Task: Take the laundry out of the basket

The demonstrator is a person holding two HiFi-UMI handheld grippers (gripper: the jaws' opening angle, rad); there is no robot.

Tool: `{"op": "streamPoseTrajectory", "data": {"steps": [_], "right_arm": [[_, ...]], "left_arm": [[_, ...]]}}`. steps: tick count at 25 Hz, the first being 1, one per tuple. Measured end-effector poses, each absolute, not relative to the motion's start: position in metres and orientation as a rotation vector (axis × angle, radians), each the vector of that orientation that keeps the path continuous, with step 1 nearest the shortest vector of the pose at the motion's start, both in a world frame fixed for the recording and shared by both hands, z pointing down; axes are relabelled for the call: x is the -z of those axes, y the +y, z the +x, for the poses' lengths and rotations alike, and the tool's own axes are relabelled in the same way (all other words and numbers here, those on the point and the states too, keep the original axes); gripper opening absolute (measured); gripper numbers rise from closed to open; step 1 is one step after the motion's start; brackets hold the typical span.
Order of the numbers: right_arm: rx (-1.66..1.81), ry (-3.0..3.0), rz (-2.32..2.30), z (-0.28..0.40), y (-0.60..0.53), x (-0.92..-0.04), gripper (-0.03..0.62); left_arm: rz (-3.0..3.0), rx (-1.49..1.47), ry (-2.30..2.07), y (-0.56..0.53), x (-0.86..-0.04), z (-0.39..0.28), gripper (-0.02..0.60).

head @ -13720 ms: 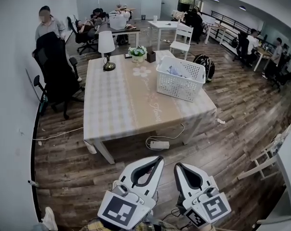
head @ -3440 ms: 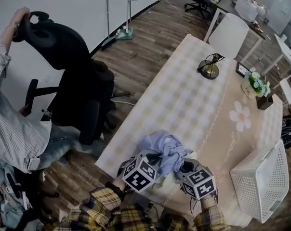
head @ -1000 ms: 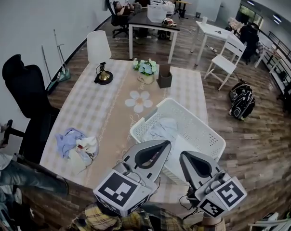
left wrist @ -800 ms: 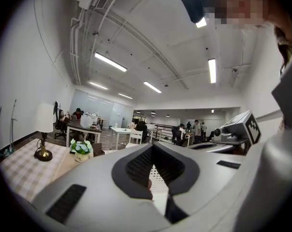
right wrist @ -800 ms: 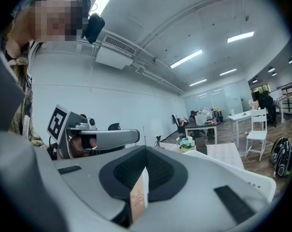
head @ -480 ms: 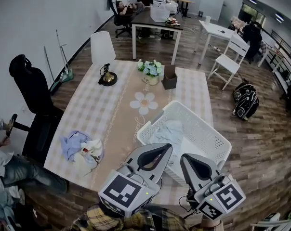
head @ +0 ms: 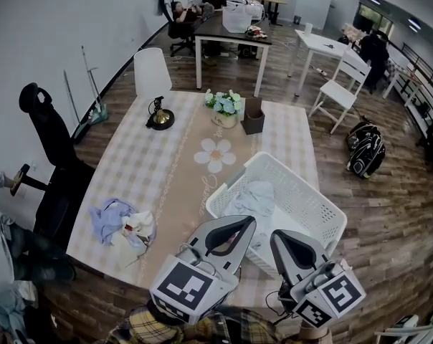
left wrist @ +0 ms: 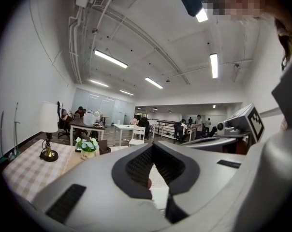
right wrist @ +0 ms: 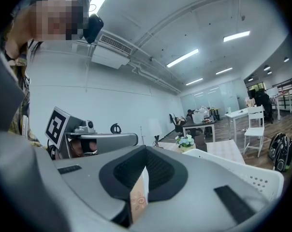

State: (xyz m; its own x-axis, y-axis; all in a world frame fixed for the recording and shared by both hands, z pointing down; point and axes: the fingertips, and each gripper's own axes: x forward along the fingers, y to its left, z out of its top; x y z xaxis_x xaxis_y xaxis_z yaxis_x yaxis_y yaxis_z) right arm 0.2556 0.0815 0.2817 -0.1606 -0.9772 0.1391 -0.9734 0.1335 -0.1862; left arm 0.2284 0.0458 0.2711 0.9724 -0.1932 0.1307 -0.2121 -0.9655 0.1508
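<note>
– Just ahead of the two tips, what sits on the table?

– A white slotted basket. It stands askew at the table's near right corner, and its near wall lies just beyond both tools.

– And inside it?

– A pale blue garment, bunched up in the basket's left end. The rest of the inside shows white. Whether that is bare floor or more cloth, I cannot tell.

– Where is the garment from the left gripper?

– Straight beyond its tip, a little further into the basket and not touching it. From the right gripper it lies ahead and to the left.

– How do the tools stand?

– Both are closed and empty. The left gripper view shows the jaws meeting at their tips with nothing caught there. The right gripper view shows the same, with only a strip of tablecloth seen through the opening behind the tips.

– Any laundry outside the basket?

– A heap of blue and white cloth lies on the table, well to the left of the left gripper, by the near left corner.

– Other containers?

– Far past the basket there are flowers in a pot, with a brown box just to their right. I cannot see into the box.
</note>
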Motion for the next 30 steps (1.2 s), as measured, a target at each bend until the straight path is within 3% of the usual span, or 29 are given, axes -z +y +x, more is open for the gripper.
{"op": "streamPoseTrajectory", "data": {"steps": [18,20,25,30], "right_arm": [[0.366,2.398,-2.134,0.303,0.059,-0.285,-0.005],[0.396,2.422,-2.136,0.314,0.053,-0.288,0.049],[0.472,2.499,-2.120,0.339,0.036,-0.292,0.061],[0.685,2.656,-2.059,0.345,0.024,-0.337,0.165]], "left_arm": [[3.090,-0.515,-0.201,0.003,-0.306,0.282,0.062],[3.081,-0.565,-0.171,-0.004,-0.310,0.294,0.088],[3.067,-0.668,-0.116,-0.020,-0.316,0.328,0.128],[2.956,-0.835,-0.074,-0.027,-0.357,0.357,0.185]]}}
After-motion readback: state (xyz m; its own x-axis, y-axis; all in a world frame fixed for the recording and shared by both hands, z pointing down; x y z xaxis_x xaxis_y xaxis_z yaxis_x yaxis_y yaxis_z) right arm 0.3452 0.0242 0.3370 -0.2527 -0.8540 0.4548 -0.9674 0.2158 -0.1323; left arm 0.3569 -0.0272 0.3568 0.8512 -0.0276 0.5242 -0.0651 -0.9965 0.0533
